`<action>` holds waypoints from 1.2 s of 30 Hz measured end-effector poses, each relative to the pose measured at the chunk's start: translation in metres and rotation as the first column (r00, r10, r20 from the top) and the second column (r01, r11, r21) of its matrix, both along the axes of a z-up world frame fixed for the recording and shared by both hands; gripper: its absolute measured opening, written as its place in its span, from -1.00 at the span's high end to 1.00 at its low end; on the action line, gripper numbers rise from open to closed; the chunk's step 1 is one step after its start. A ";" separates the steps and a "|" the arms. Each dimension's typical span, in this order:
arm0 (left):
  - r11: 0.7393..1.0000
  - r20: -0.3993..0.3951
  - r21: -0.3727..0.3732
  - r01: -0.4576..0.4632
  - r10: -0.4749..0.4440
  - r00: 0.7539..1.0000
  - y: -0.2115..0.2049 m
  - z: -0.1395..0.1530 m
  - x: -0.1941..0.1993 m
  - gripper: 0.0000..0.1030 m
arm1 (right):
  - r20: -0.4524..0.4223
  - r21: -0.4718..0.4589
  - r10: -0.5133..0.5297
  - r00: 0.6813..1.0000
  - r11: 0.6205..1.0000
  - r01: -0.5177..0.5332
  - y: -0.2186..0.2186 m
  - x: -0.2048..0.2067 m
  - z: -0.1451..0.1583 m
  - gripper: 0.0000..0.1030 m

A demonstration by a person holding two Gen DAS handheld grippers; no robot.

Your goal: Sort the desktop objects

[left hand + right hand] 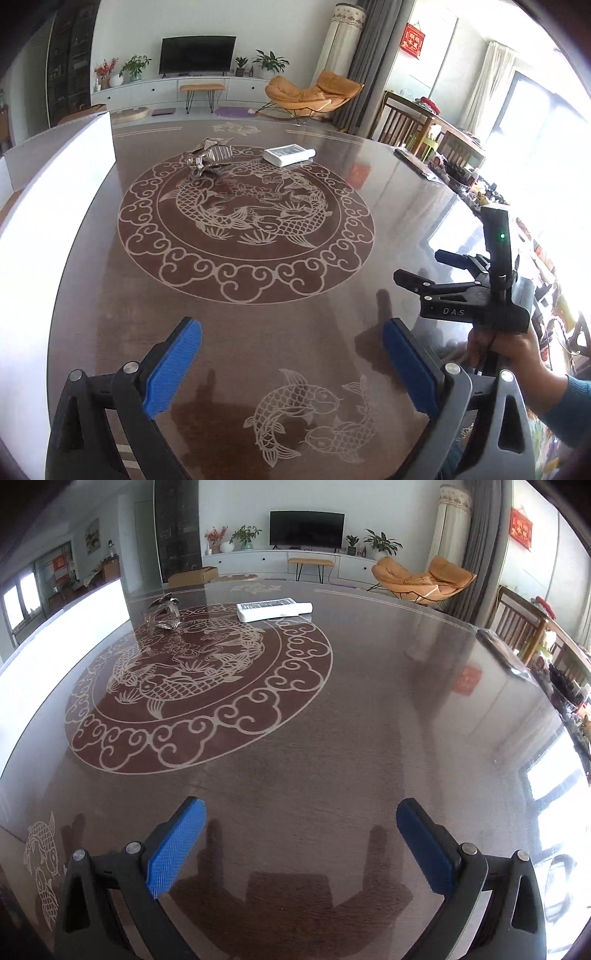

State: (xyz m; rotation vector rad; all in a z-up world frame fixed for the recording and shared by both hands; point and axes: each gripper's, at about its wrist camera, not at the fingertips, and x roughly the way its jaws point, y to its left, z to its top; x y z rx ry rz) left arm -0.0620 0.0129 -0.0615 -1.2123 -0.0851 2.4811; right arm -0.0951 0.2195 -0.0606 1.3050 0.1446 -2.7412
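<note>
Both grippers, left gripper (291,363) and right gripper (301,843), gape wide, nothing between. Right gripper body reads "DAS". White remote (274,609) at 12 o'clock on the tabletop (369,720).

A large dark brown glossy table (369,709) bears a pale inlaid ring of cloud scrolls around carp (199,686) toward its far left, and a smaller pair of pale carp (314,417) near its near edge. Along its left edge stands a long white board (55,206). Beyond the far edge, a black flat television (307,528) sits on a low white cabinet (258,559) with green potted plants (380,542) beside it. An orange-tan lounge chair on thin black legs (424,578) stands to the right, near grey curtains (480,535). Brown wooden chairs (400,125) line the right edge.
</note>
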 end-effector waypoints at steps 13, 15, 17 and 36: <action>0.984 0.005 -0.174 -0.042 0.044 0.999 0.023 -0.047 -0.037 -0.94 | 0.042 -0.053 0.004 0.999 0.999 -0.002 -0.002 -0.006 -0.008 -1.00; 0.983 0.010 -0.180 -0.038 0.040 0.999 0.023 -0.049 -0.037 -0.94 | 0.049 -0.049 0.010 0.999 0.999 -0.008 -0.004 -0.007 -0.010 -1.00; 0.982 0.009 -0.186 -0.041 0.044 0.999 0.024 -0.048 -0.037 -0.94 | 0.054 -0.051 0.010 0.998 0.999 -0.007 -0.004 -0.007 -0.011 -1.00; 0.973 0.012 -0.231 -0.031 0.034 0.999 0.030 -0.048 -0.037 -0.99 | 0.062 -0.025 0.002 0.998 1.000 0.000 -0.007 -0.007 -0.012 -1.00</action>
